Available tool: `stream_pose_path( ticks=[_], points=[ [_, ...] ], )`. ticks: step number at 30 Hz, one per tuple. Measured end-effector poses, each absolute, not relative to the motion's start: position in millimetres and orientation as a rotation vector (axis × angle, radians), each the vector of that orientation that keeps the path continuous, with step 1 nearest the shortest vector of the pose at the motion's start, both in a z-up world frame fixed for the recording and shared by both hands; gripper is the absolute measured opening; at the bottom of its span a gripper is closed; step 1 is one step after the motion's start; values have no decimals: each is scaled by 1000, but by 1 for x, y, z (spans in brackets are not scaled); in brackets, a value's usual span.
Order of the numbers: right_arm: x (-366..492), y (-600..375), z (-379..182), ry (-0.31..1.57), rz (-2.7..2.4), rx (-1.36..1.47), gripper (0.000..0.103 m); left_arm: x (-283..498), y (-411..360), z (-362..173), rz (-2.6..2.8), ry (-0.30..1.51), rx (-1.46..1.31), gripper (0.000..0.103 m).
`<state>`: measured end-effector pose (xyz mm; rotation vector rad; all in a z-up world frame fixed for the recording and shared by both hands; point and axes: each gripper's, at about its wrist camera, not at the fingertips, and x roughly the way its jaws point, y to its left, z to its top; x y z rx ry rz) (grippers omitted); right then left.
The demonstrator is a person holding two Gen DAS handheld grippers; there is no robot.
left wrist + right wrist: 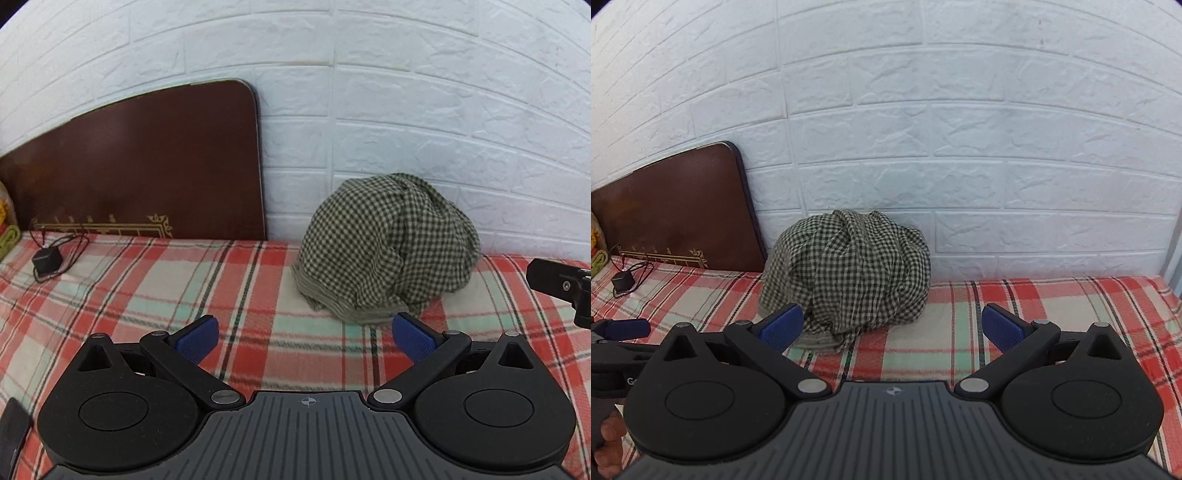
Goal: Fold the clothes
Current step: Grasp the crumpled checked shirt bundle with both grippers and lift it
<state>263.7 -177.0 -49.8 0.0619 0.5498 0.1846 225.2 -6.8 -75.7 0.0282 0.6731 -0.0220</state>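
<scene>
A green-and-cream checked cloth (384, 247) lies crumpled in a heap on the plaid bedspread (184, 288), against the white brick wall. My left gripper (304, 338) hovers open just short of the heap's near edge, nothing between its blue pads (197, 338). In the right wrist view the same cloth (846, 277) sits ahead and slightly left. My right gripper (892, 330) is open too; its left pad (781, 328) overlaps the heap's near hem in the picture, and I cannot tell whether it touches. Part of the left gripper (624, 328) shows at that view's left edge.
A dark brown board (147, 166) with gold trim leans on the wall at the left. A small black adapter with a cable (46, 260) lies on the bedspread before it. The bed's right end (1167, 295) is near. A hand (607, 443) shows at bottom left.
</scene>
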Motion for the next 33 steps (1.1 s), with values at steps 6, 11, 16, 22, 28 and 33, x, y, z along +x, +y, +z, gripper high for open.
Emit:
stream_pose_path(
  ticks=[6,11,16,22,28,33],
  points=[
    [332,-173,-79,564,222,56,97,289,-26,-98,-112,678,-2,95],
    [353,-163,-98,577,274,66,86,310,-45,-124,-169,717,21,82],
    [362,-157,-105,572,338,77,76,316,-48,-133,-244,716,8,45],
    [368,-153,-108,613,408,126,24,312,-57,-144,-319,728,3,0],
    [345,-153,-80,555,396,106,13,286,-44,-117,-321,684,-18,0],
    [307,-160,-37,471,415,133,12,252,-14,-80,-283,634,-57,0]
  ],
)
